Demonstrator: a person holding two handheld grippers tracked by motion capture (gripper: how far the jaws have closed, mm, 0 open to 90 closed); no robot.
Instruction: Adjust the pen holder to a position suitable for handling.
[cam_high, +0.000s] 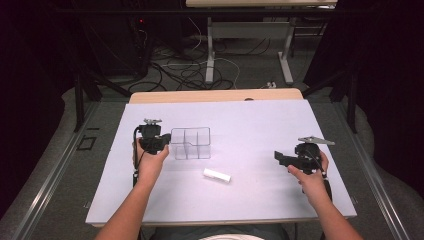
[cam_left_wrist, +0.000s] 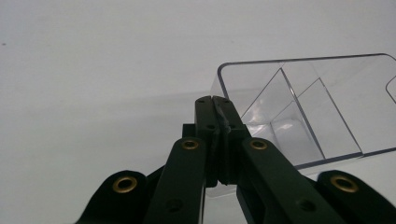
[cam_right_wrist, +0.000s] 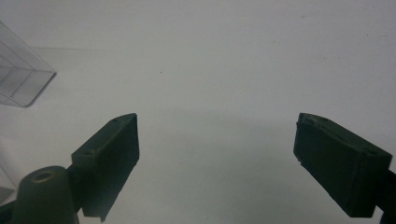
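Left gripper (cam_left_wrist: 215, 100), jaws clenched with nothing between them, sits at the clear divided box's (cam_high: 190, 143) left wall. I read the right gripper (cam_right_wrist: 217, 140) as released, well right over bare mat (cam_high: 260, 125). White block (cam_high: 217, 175) lies near of the box.

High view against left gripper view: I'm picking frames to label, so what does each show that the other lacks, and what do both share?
High view alone: the small white block lying in front of the clear box, the right gripper with jaws apart, both forearms, the floor cables. Left gripper view alone: the left gripper seen close, jaws shut together at the box's wall; whether they pinch it I can't tell. Both: the clear divided box and the pale table.
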